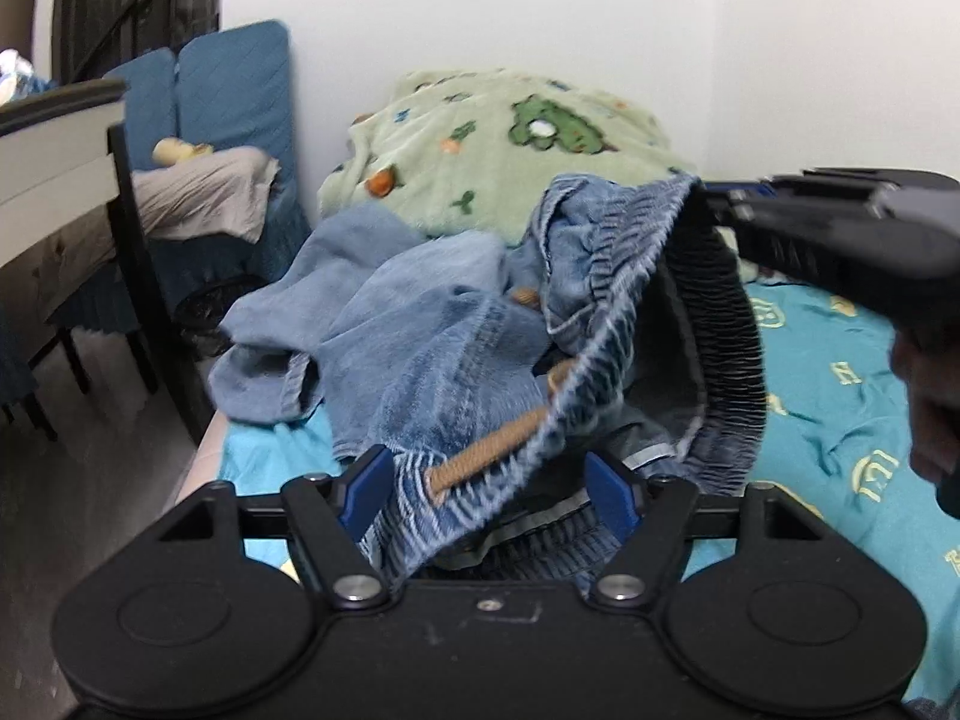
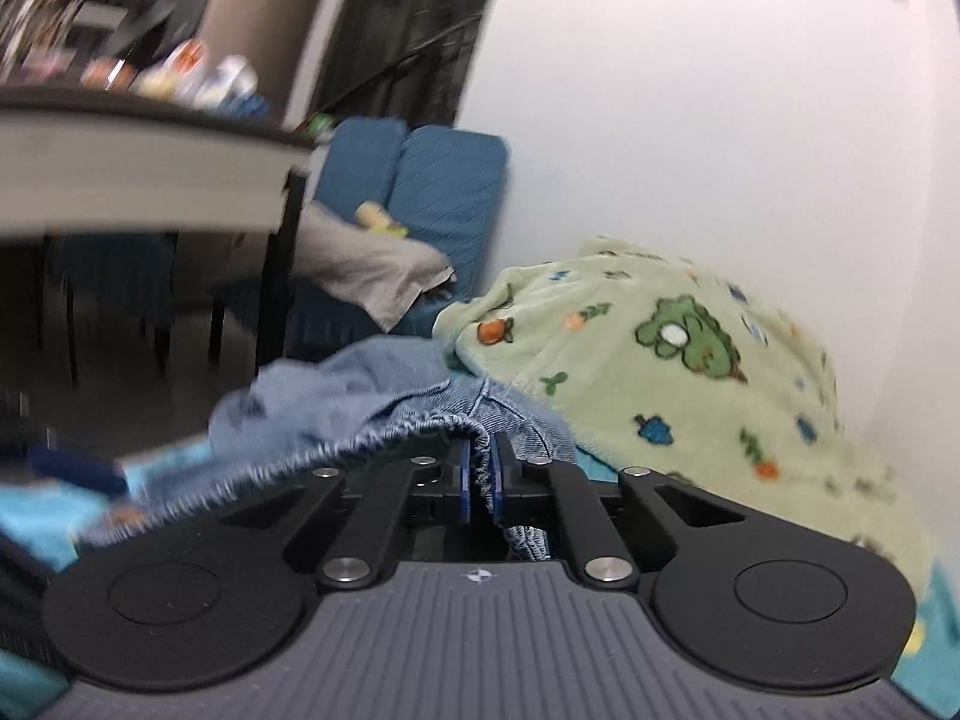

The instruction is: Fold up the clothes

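Blue jeans with an elastic waistband and a tan drawstring cord lie bunched on the turquoise bed sheet. My left gripper is open, its blue fingers wide apart, and the waistband and cord run through the gap between them. My right gripper reaches in from the upper right and lifts the far side of the waistband, stretching it open. In the right wrist view my right gripper is shut on the gathered waistband edge of the jeans. A hand shows at the right edge.
A light green printed blanket is heaped against the white wall behind the jeans. Left of the bed stand a table with black legs and blue padded chairs holding a beige cloth. The bed's left edge drops to the floor.
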`<action>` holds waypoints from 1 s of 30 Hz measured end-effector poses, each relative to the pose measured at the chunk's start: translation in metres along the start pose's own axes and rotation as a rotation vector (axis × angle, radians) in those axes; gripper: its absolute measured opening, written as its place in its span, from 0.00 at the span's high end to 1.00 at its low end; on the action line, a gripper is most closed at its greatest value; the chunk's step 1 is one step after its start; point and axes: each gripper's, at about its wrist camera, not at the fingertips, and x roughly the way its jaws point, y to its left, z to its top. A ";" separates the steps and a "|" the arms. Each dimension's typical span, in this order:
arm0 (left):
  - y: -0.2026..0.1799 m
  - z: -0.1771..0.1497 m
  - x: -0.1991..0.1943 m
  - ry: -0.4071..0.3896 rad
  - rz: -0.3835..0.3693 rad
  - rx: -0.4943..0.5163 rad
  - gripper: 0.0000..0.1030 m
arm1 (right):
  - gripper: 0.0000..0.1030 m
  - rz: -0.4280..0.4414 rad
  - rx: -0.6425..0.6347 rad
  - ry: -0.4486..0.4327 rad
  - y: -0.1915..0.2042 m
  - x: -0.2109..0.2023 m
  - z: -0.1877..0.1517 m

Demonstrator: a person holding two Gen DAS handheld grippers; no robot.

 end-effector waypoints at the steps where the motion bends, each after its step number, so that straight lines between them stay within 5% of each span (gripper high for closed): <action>1: -0.002 -0.001 -0.001 -0.009 -0.004 0.013 0.30 | 0.95 0.005 0.049 -0.003 -0.006 0.000 0.002; 14: -0.017 -0.021 0.016 0.087 0.026 0.132 0.29 | 0.95 -0.010 0.531 0.032 -0.092 0.004 -0.013; 19: -0.017 -0.029 0.026 0.140 0.059 0.160 0.32 | 0.95 0.011 0.598 0.060 -0.112 0.008 -0.018; 26: -0.017 -0.028 0.033 0.138 0.063 0.142 0.50 | 0.93 -0.001 0.562 0.128 -0.125 0.006 -0.049; 30: -0.022 -0.028 0.035 0.142 0.058 0.158 0.47 | 0.93 -0.025 0.604 0.156 -0.136 0.011 -0.069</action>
